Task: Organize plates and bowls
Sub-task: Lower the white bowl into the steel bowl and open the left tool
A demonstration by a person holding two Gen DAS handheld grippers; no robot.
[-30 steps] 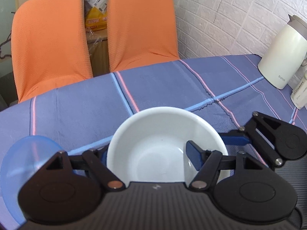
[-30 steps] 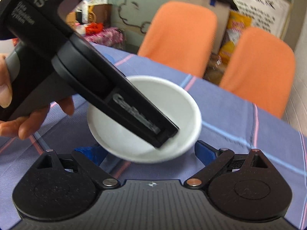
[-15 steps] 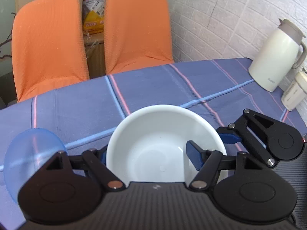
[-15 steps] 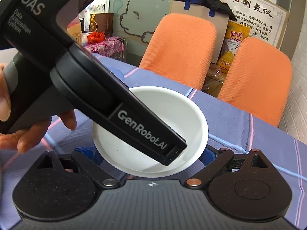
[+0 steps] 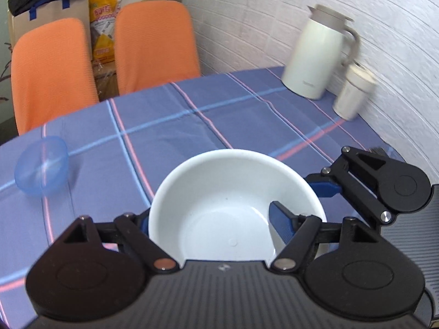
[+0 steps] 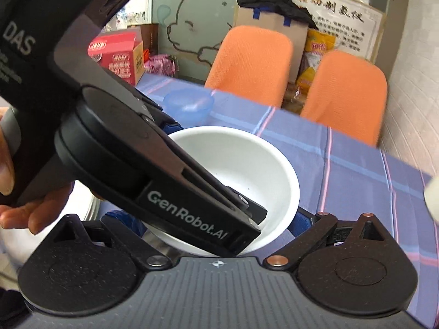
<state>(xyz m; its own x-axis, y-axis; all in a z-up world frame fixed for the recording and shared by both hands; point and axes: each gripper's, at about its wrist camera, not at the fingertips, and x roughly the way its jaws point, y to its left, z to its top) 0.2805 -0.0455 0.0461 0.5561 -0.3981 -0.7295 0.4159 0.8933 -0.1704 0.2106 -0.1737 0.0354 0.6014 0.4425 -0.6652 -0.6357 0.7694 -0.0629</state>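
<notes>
The white bowl (image 5: 219,205) hangs above the blue checked tablecloth (image 5: 192,126), held in my left gripper (image 5: 211,219). One blue pad is inside the bowl on the right. The other is outside its left wall, mostly hidden. In the right wrist view the left gripper's black body crosses over the white bowl (image 6: 241,164). My right gripper (image 6: 211,219) is open, with a finger on each side of the bowl's underside. One of its fingers (image 5: 323,186) sits just outside the bowl's right rim. A translucent blue bowl (image 5: 41,164) rests on the cloth at the far left.
A white jug (image 5: 315,54) and a white lidded cup (image 5: 354,93) stand by the brick wall at the back right. Two orange chairs (image 5: 52,74) (image 5: 156,44) face the table's far edge. A person's hand (image 6: 35,205) grips the left tool. A red box (image 6: 118,54) sits beyond the table.
The left gripper has carried the white bowl up and to the right, away from the blue bowl. The bowl now sits lower between the right gripper's fingers.
</notes>
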